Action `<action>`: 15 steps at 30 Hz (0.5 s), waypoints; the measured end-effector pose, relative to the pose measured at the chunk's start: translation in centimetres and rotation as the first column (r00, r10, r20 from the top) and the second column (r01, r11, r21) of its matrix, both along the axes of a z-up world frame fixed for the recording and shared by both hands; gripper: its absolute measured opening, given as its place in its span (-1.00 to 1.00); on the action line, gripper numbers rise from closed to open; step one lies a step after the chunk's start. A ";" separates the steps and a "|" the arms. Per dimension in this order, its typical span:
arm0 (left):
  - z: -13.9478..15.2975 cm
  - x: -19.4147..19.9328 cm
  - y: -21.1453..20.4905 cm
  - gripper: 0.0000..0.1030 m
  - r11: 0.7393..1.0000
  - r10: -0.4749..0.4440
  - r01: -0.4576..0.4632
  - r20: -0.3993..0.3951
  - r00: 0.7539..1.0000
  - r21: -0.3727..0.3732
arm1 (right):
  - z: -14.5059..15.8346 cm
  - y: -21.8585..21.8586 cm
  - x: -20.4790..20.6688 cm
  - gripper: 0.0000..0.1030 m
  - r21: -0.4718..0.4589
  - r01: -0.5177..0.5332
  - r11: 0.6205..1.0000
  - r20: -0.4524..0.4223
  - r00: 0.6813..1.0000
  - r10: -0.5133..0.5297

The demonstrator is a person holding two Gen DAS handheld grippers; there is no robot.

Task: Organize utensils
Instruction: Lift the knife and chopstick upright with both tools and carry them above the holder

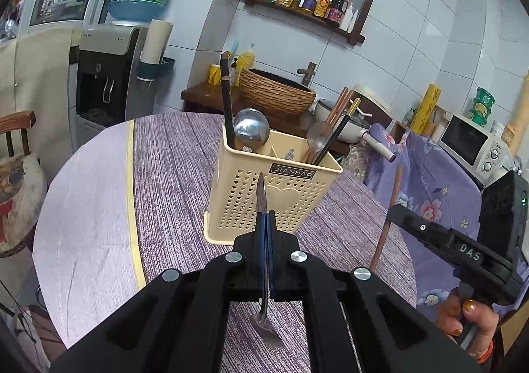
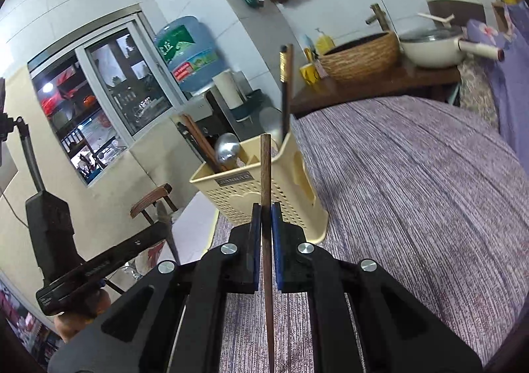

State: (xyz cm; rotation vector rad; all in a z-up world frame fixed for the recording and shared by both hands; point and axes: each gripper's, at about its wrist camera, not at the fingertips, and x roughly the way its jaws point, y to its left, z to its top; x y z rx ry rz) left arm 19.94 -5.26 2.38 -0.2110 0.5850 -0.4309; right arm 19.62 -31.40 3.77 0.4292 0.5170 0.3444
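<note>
A metal spoon runs lengthwise through the left gripper, bowl end down near the lens and slim handle tip pointing up and forward, the jaws clenched on its shaft. In the right wrist view a brown wooden chopstick is likewise pinched between the blue pads of the right gripper, its blunt top rising ahead of the jaws and its thin end trailing back under the camera. Both utensils stand roughly upright, long axes in line with the fingers. Straight ahead of each, on the purple striped tablecloth, stands the cream perforated utensil holder, upright, its open top divided into compartments. One end compartment holds a ladle and a dark handle; the other end holds a spoon and several chopsticks; the middle slots look largely free. The left gripper sits directly before the holder's front wall and appears the nearer of the two; the right gripper, seen at the table's edge in the left view, approaches from the holder's narrow side. Judged from this, each piece must be lifted above the rim and lowered along its own axis, the chopstick toward the end with its fellows. A woven basket and a microwave sit beyond the table.
</note>
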 end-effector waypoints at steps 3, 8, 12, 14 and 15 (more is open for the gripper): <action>0.0 -0.1 -0.2 -0.96 1.000 -0.003 0.003 0.003 1.000 0.007 | 0.9 0.7 -0.4 -0.86 -0.004 -0.010 1.000 0.019 1.000 0.010; 0.4 -0.2 -0.1 -0.96 1.000 -0.004 0.004 0.011 1.000 0.011 | 2.0 1.3 -0.5 -0.86 -0.026 -0.029 0.999 0.051 0.998 0.030; 0.7 -0.2 0.0 -0.96 1.000 -0.004 0.004 0.016 1.000 0.012 | 3.0 1.5 -0.4 -0.86 -0.040 -0.041 0.998 0.076 0.996 0.044; 0.9 -0.1 0.0 -0.96 1.000 -0.005 0.004 0.019 1.000 0.012 | 3.4 1.5 -0.2 -0.86 -0.047 -0.048 0.998 0.084 0.995 0.052; 1.1 -0.1 0.0 -0.96 1.000 -0.009 0.008 0.019 1.000 0.011 | 3.8 1.6 -0.1 -0.86 -0.050 -0.054 0.997 0.088 0.994 0.058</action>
